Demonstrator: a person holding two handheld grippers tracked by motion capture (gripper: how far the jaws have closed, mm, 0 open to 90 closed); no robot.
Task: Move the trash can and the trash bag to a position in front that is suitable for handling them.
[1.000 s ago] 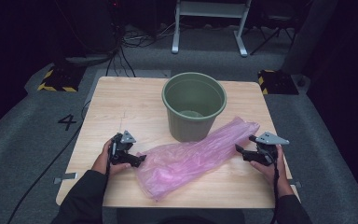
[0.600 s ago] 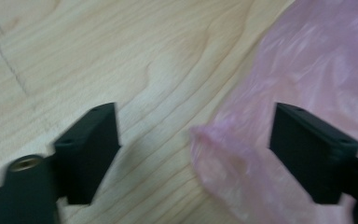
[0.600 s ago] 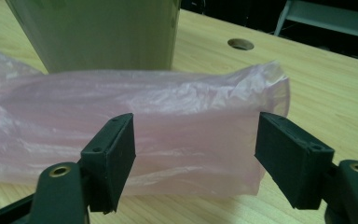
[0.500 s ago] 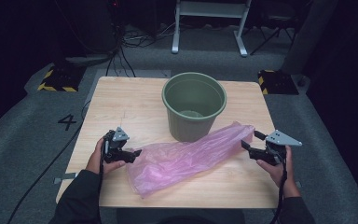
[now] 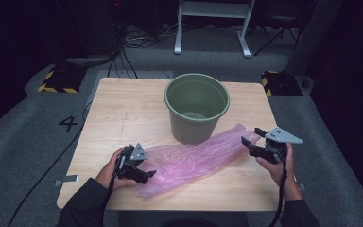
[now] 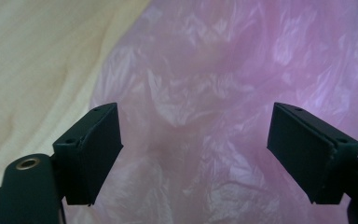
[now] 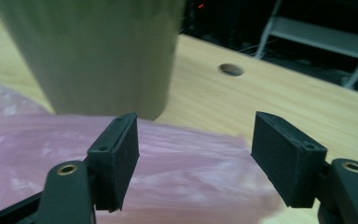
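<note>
A crumpled pink plastic bag (image 5: 198,158) lies stretched across the front of the wooden table (image 5: 123,109), in front of a green bucket (image 5: 197,106). My left gripper (image 5: 144,172) hovers at the bag's near left end. In the left gripper view the left gripper (image 6: 196,154) has its jaws apart over the pink bag (image 6: 205,70), not pressing it; they have just been closing a little. My right gripper (image 5: 250,139) is at the bag's right end. In the right gripper view the right gripper (image 7: 196,163) has also been closing its jaws, and the pink bag (image 7: 28,140) lies between them, unpinched.
The bucket (image 7: 93,51) stands upright just behind the bag with something pale at its bottom. A round hole (image 7: 231,70) is in the tabletop beyond it. Cables, a white stand (image 5: 212,19) and yellow-black blocks sit on the grey floor past the table.
My left gripper has moved right, onto the bag's near end. My right gripper has lifted slightly at the bag's far end. The bag's left end has shifted a little.
</note>
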